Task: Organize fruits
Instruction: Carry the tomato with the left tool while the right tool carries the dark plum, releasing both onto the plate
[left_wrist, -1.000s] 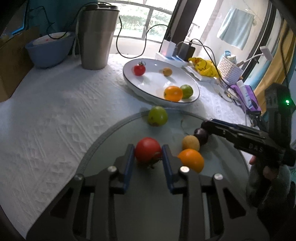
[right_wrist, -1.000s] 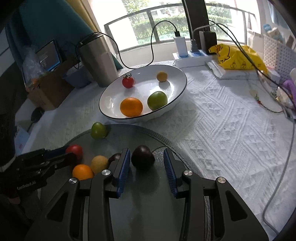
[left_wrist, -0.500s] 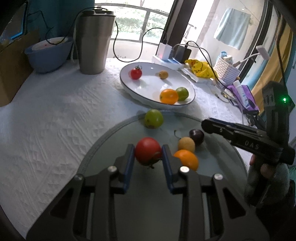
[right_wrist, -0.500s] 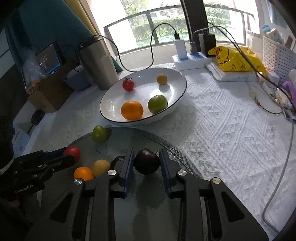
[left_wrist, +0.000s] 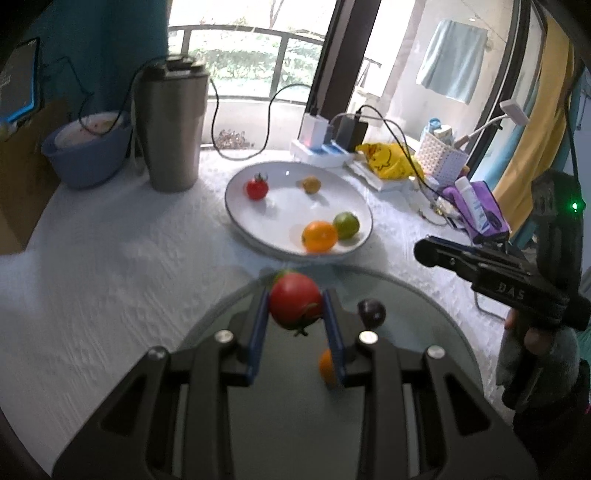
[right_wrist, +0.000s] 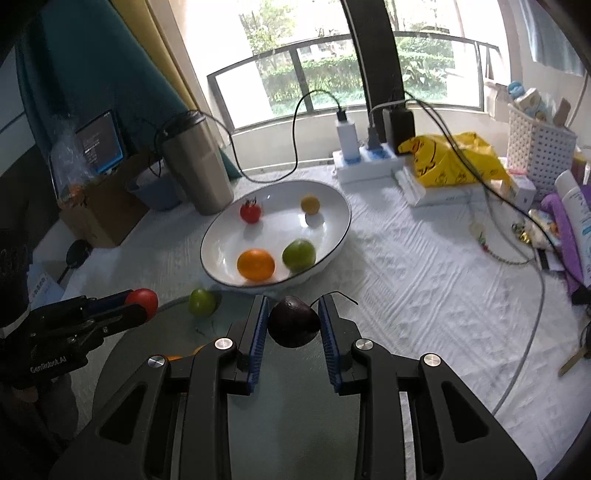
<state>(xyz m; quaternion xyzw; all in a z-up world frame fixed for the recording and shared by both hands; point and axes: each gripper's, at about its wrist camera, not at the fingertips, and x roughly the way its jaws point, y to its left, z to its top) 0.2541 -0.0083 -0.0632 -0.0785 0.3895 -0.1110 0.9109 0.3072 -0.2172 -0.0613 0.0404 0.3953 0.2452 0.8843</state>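
The left claw grips a red tomato, the right claw a dark plum; either round fruit may slip short of the white bowl.

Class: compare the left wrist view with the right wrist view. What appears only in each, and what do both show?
Only the left wrist view shows the hanging blue towel and a second dark fruit on the glass.

Only the right wrist view shows the dark fruit clamped in the right gripper.

Both show the white plate, steel tumbler and red tomato in the left gripper.
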